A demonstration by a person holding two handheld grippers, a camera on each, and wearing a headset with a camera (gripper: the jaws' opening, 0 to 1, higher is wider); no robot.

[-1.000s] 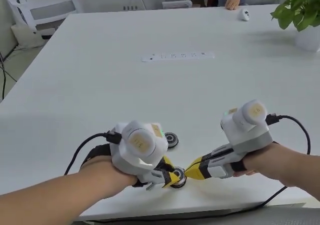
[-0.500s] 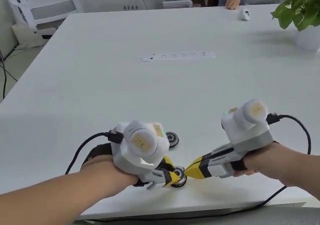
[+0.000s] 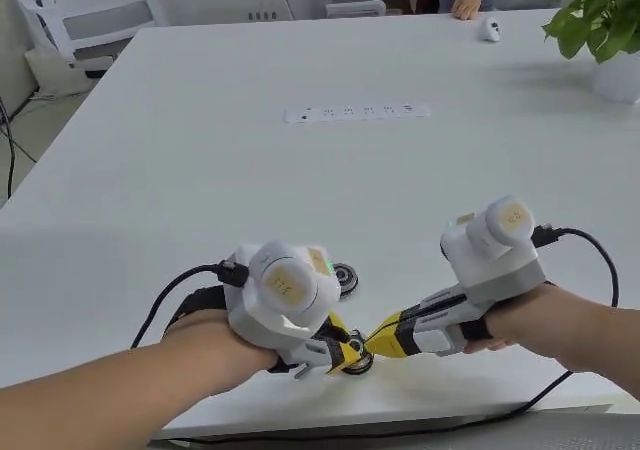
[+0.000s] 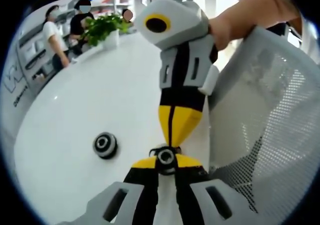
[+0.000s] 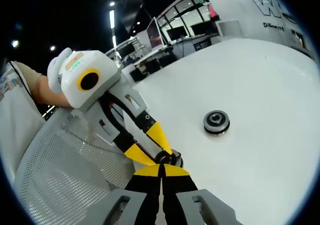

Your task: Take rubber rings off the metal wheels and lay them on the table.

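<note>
Evidently the job is barely begun. At the near edge of the table [image 3: 300,195] the left gripper [image 4: 165,161] is clamped on a small wheel [image 4: 165,156]. The right gripper [image 5: 162,166] meets it from the right, jaws pressed together at the wheel's rim; whether they pinch rubber there I cannot tell. A second wheel [image 3: 343,279] sits on the table just beyond, apart from both grippers, with its rubber ring [image 4: 96,146] on. By my reading both rings are yet to be pulled off and laid down.
</note>
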